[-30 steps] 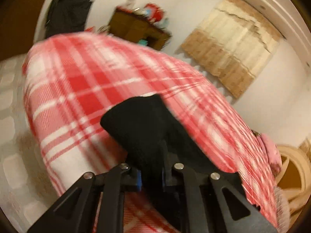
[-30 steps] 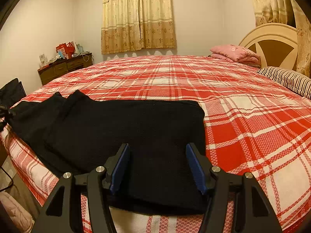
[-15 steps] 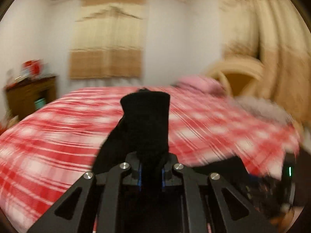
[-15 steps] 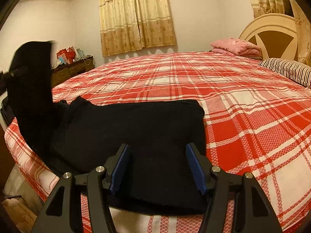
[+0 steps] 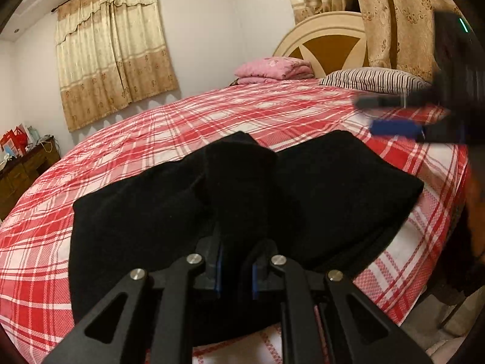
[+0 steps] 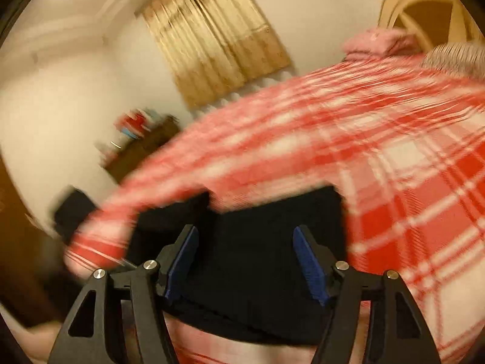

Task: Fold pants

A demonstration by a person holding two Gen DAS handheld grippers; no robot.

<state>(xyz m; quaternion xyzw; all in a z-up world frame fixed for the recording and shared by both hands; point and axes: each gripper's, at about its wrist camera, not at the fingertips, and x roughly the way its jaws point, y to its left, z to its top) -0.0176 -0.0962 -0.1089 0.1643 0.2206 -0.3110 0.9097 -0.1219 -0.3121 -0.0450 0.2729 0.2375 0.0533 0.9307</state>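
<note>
Black pants point(image 5: 333, 182) lie on the red plaid bed point(image 5: 212, 115) near its front edge. My left gripper point(image 5: 235, 268) is shut on a bunched end of the pants, held low over the rest of the garment. In the right wrist view, which is blurred, the pants point(image 6: 263, 242) lie under my right gripper point(image 6: 245, 261), whose blue pads are wide apart and hold nothing. The right gripper also shows at the right edge of the left wrist view point(image 5: 394, 115), above the bed.
A striped pillow point(image 5: 372, 80) and a folded pink blanket point(image 5: 272, 69) lie at the headboard point(image 5: 327, 39). A wooden dresser point(image 5: 21, 176) stands at the left wall. The bed edge drops to the floor at the lower right point(image 5: 439, 318).
My left gripper has carried the pants end from the left side over onto the rest of the pants. My right gripper has lifted and tilted; its view is now blurred.
</note>
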